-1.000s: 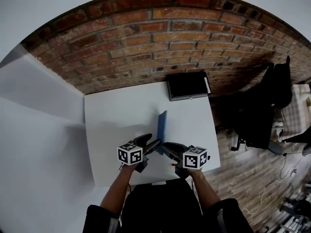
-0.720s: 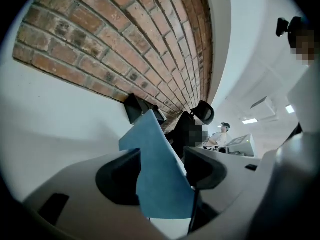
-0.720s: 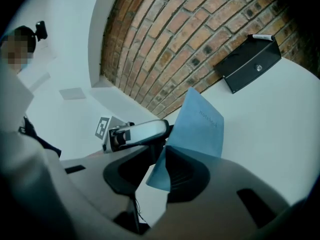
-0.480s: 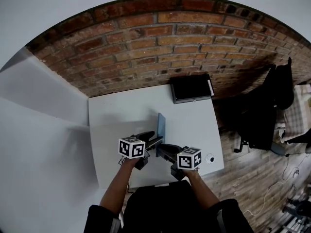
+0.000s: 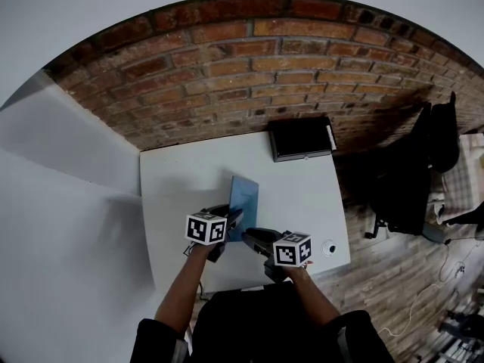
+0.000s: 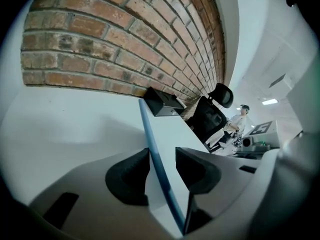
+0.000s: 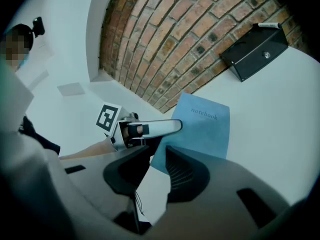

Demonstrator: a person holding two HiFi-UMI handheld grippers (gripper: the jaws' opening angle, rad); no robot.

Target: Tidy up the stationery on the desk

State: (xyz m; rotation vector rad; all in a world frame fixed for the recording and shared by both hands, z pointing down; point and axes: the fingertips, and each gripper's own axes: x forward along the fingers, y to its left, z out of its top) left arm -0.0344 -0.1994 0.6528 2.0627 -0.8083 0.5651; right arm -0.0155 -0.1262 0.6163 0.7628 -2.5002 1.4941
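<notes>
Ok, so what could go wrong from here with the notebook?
The left tool has just been closing its jaws around the blue notebook, but a gap shows at one pad, so the tilted notebook could slip or flop flat. The small round white thing sits near the table edge beside the right tool; a swing might knock it off.

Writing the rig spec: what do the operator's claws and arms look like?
Left claw and right claw: pale grey shells, black pads, ribbed on the right; each carries a white cube with black square markers. Dark sleeves, forearms bare. Left jaws have just been closing, the blue notebook between them.
</notes>
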